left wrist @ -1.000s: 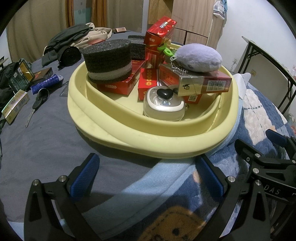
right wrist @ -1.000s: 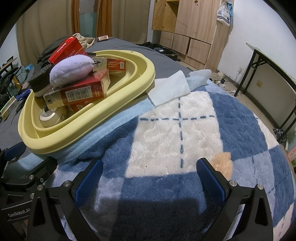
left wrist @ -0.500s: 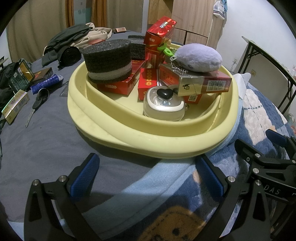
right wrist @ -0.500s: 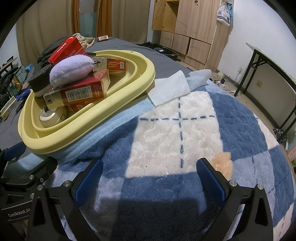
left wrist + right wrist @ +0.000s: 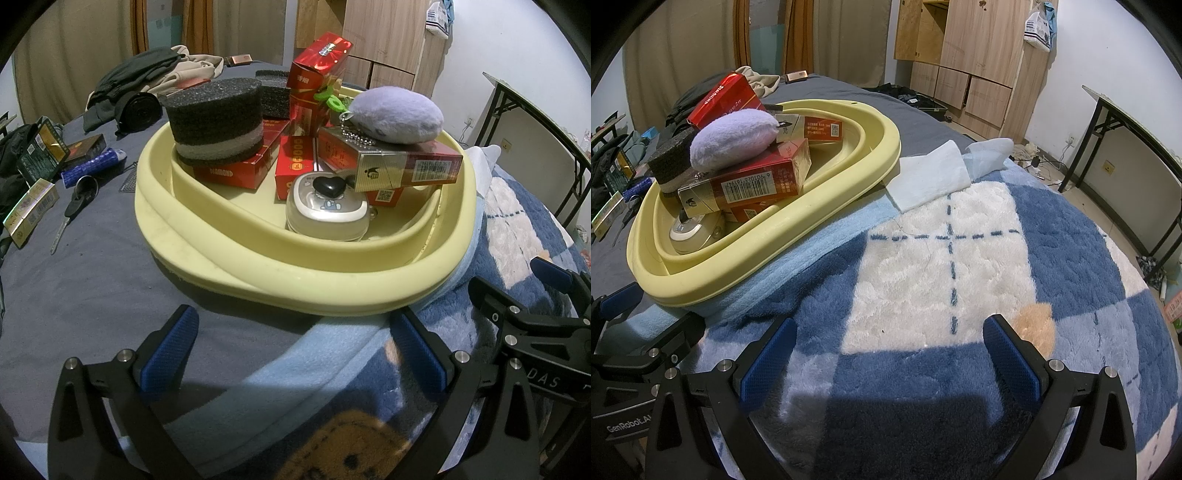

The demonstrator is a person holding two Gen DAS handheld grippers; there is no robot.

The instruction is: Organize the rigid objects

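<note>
A pale yellow basin point(image 5: 295, 284) point(image 5: 768, 243) sits on the bed, filled with red boxes point(image 5: 406, 166), a black foam block point(image 5: 218, 122), a purple plush pouch point(image 5: 395, 114) point(image 5: 733, 138) and a small white device point(image 5: 327, 216). My left gripper point(image 5: 293, 350) stands open just in front of the basin's near rim, nothing between its fingers. My right gripper point(image 5: 888, 354) is open too, over the blue and white blanket point(image 5: 960, 266) to the right of the basin. Each gripper shows at the edge of the other's view.
On the grey sheet left of the basin lie scissors point(image 5: 72, 206), a blue handle point(image 5: 92, 168), several boxes point(image 5: 31, 208) and a heap of clothes point(image 5: 147, 81). A folded pale cloth point(image 5: 931, 181) lies beside the basin. A wardrobe point(image 5: 975, 55) and a table point(image 5: 1137, 140) stand beyond.
</note>
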